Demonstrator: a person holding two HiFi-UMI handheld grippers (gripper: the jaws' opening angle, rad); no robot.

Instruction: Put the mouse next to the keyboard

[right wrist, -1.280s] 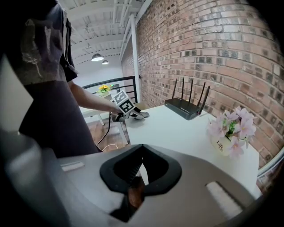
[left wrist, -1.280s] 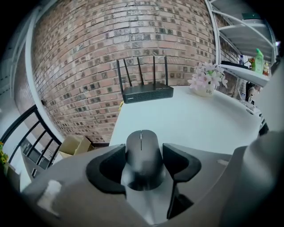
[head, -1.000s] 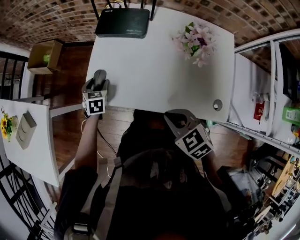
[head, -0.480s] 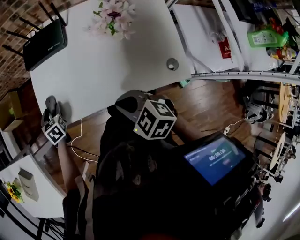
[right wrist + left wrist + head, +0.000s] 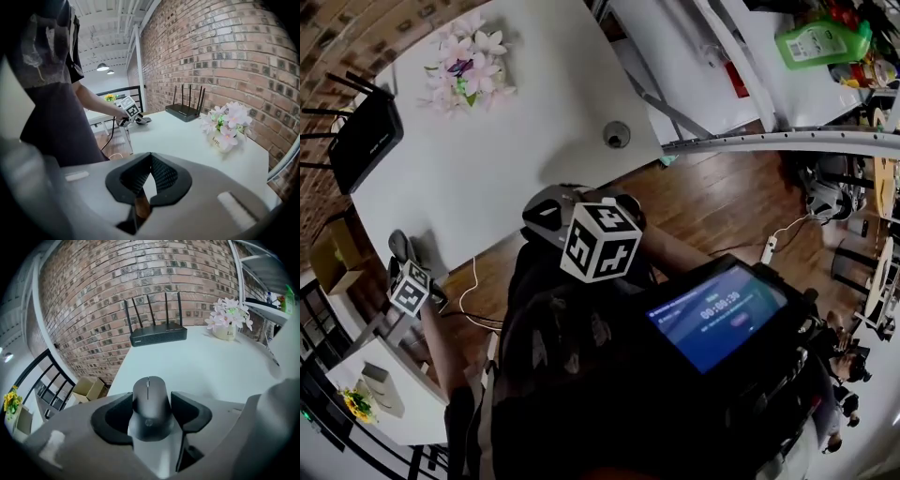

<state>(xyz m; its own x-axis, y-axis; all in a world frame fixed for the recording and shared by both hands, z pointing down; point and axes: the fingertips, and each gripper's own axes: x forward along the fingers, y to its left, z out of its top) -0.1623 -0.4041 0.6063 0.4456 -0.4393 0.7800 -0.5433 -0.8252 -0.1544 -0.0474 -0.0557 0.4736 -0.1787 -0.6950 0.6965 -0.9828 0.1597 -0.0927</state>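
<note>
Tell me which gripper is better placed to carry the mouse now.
Left. The left gripper grips the mouse at the table edge; the right gripper is shut, empty and away from it.

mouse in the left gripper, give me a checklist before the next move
1. Dark grey computer mouse between the left gripper jaws: ok
2. Pads touching its sides: ok, seemingly
3. Mouse off the white table: cannot tell
4. Keyboard in sight: not ok, none in any view
5. Right gripper empty, jaws together: ok
6. Black router and pink flowers away from the mouse: ok
</note>
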